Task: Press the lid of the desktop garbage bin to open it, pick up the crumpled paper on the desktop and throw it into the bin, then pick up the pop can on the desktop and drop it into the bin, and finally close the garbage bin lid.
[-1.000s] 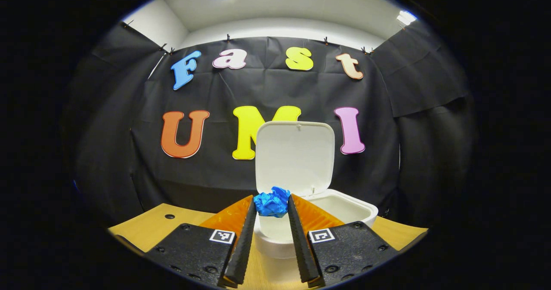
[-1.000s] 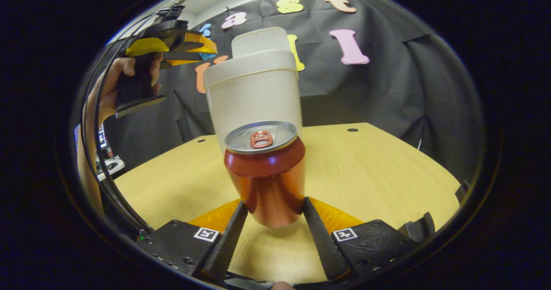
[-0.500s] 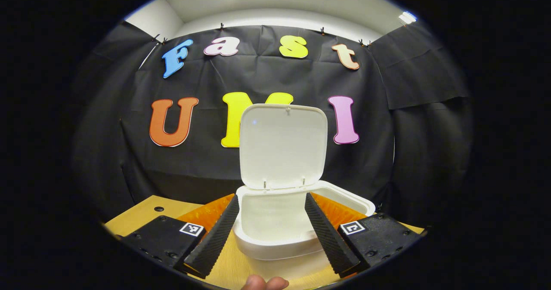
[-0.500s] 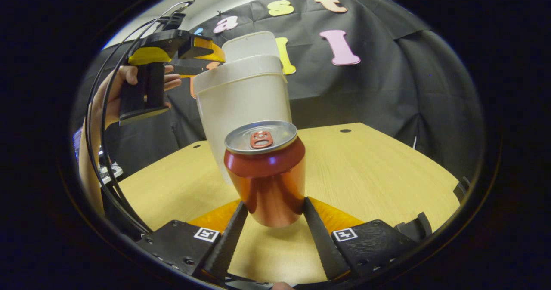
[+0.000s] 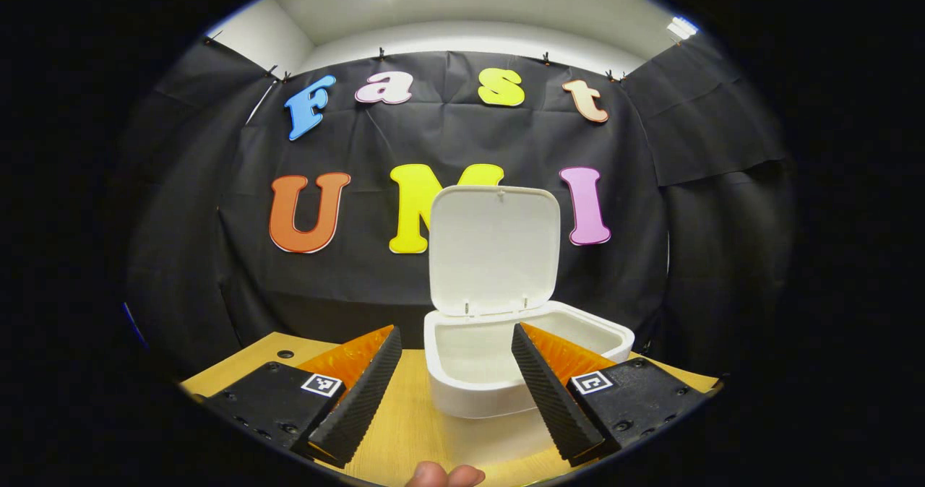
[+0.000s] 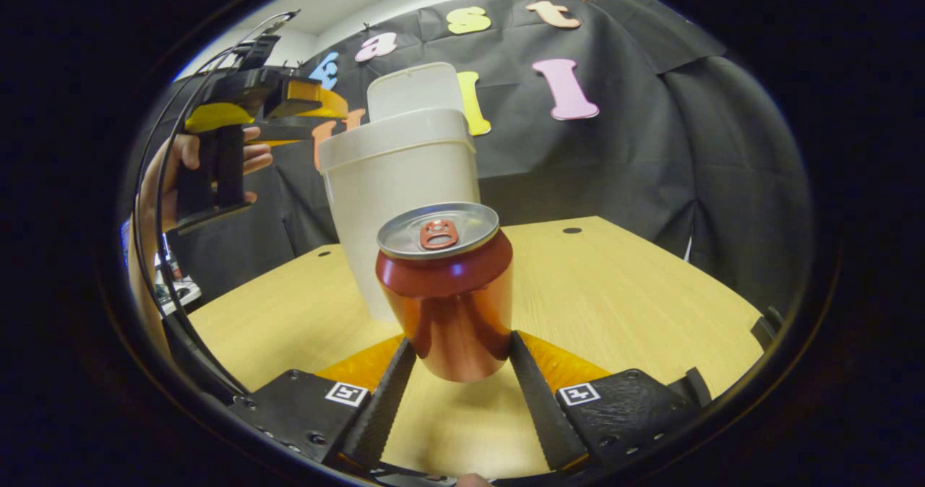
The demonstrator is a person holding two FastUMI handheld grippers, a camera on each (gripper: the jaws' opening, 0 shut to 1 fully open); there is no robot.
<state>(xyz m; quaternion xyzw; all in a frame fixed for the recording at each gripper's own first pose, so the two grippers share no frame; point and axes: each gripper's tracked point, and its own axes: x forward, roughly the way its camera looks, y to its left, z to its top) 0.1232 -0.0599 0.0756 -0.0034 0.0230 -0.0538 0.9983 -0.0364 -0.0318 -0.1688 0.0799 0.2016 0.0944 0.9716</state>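
Lid (image 5: 494, 248) of the white garbage bin (image 5: 506, 389) stands upright at 12 o'clock of the left tool (image 5: 457, 393), whose fingers are spread wide with nothing between them. The right tool (image 6: 455, 393) grips the red pop can (image 6: 446, 292) upright above the worktop (image 6: 621, 292), the bin just behind it at 12 o'clock.

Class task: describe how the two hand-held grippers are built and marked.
Each gripper has two ridged, wedge-shaped fingers on black textured blocks with screws and square black-and-white tags. In the right gripper view the left gripper has a black handle, a yellow top and black cables.
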